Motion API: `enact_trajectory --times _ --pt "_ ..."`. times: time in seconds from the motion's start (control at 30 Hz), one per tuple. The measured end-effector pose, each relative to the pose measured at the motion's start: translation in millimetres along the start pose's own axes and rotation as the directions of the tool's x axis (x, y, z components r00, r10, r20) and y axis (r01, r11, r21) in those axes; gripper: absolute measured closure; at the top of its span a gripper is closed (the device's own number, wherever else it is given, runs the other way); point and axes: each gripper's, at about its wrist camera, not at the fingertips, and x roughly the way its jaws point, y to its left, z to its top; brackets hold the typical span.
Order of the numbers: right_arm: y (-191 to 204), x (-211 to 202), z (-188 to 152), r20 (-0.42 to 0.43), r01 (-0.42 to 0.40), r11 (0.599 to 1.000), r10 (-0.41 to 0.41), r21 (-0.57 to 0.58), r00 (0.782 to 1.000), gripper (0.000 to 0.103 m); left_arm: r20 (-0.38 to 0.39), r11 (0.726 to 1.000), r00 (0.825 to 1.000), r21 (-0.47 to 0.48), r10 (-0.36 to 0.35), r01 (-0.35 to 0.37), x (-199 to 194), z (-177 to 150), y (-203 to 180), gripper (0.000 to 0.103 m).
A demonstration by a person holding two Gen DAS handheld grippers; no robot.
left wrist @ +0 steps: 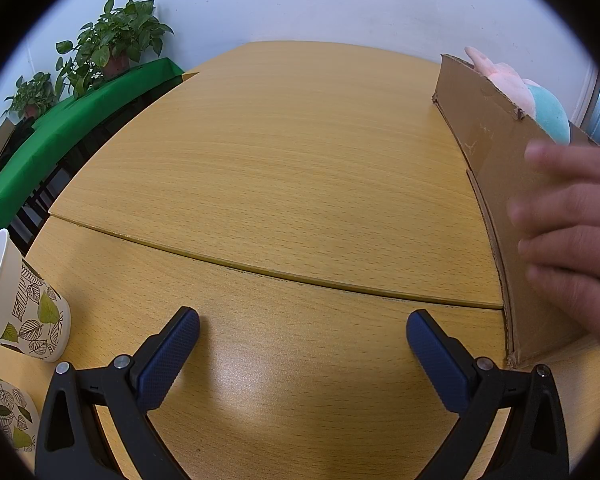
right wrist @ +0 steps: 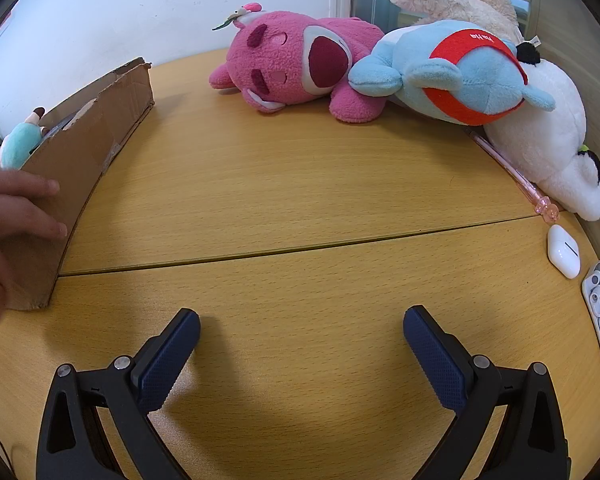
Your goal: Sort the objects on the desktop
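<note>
White wall stands behind a big wooden table (left wrist: 284, 168). A thin crack runs across the table top.

From the left wrist camera, the left gripper (left wrist: 302, 330) hangs over the bare wood. Its two blue fingers are spread wide apart and hold nothing. A cardboard box (left wrist: 496, 184) stands on the table to the right of it. A bare hand (left wrist: 572, 232) rests flat on the side of the box. A soft toy in pink and teal (left wrist: 540, 100) peeks out over the box top. Two paper cups with leaf prints (left wrist: 28, 312) stand at the left edge. Green plants (left wrist: 112, 40) sit far back on a green cloth.

From the right wrist camera, the right gripper (right wrist: 301, 328) is spread wide too, with nothing in it. A pink plush bear (right wrist: 296, 60) lies at the back of the table, touching a blue plush (right wrist: 452, 72). A white plush (right wrist: 548, 152) lies just beside them. A pink pen (right wrist: 516, 176) lies along the white plush. A small white earbud case (right wrist: 563, 256) lies near the pen tip, on the right.
</note>
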Motion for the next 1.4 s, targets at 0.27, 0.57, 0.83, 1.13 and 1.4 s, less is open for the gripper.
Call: enact_trajectory --times 0.27,0.57,0.83,1.13,1.4 --pt "-0.1 0.5 0.8 0.000 -0.001 1.000 0.001 -0.001 1.000 0.000 0.001 1.000 1.000 0.000 0.000 0.000 0.8 -0.3 0.6 0.000" --pt "0.2 0.0 0.9 0.000 -0.001 1.000 0.001 0.000 1.000 0.000 0.000 1.000 1.000 0.000 0.000 0.000 1.0 0.5 0.3 0.000" --pt "1.0 -0.7 1.8 0.000 0.000 1.000 0.000 0.000 1.000 0.000 0.000 1.000 1.000 -0.001 0.000 0.000 1.6 0.8 -0.2 0.000" --pt "-0.4 1.0 3.5 0.000 -0.001 1.000 0.001 0.000 1.000 0.000 0.000 1.000 1.000 -0.001 0.000 0.000 2.4 2.0 0.2 0.000" --pt "-1.9 0.9 -0.5 0.003 -0.001 1.000 0.001 0.002 1.000 0.000 0.001 1.000 1.000 -0.001 -0.001 0.001 1.6 1.6 0.2 0.000"
